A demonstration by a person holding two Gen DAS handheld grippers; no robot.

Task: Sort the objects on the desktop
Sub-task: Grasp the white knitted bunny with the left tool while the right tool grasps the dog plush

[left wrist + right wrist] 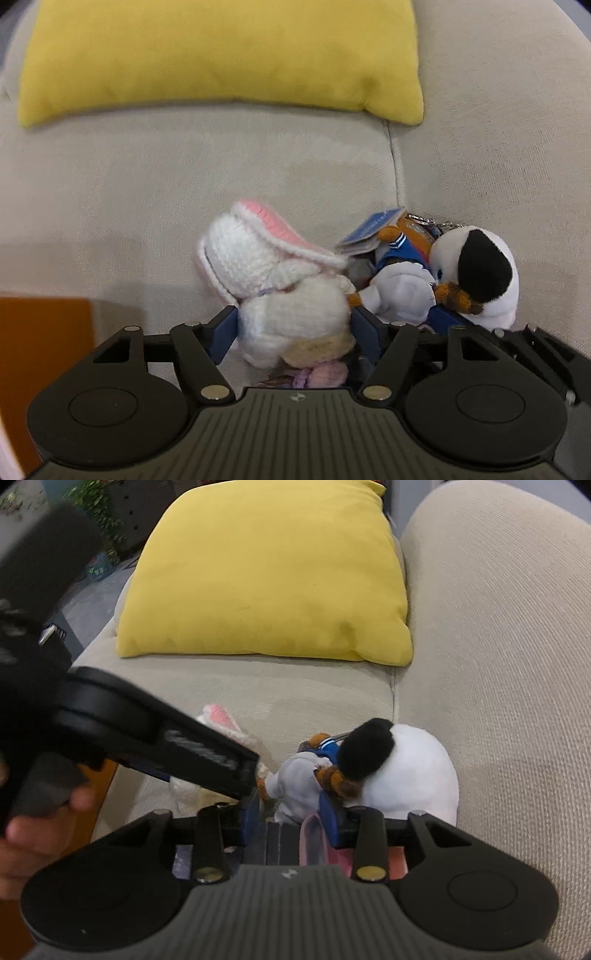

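The left gripper [293, 325] has its jaws spread wide on either side of the white knitted bunny [284, 295], which lies on the beige sofa [184, 184] seat; whether the pads press on it cannot be told. Just right of the bunny, touching it, lies the plush doll [443, 273] near the seat's seam. The right gripper [295, 812] has its jaws half spread around the doll's white-clothed body. A yellow cushion [266, 572] rests at the seat's back edge.
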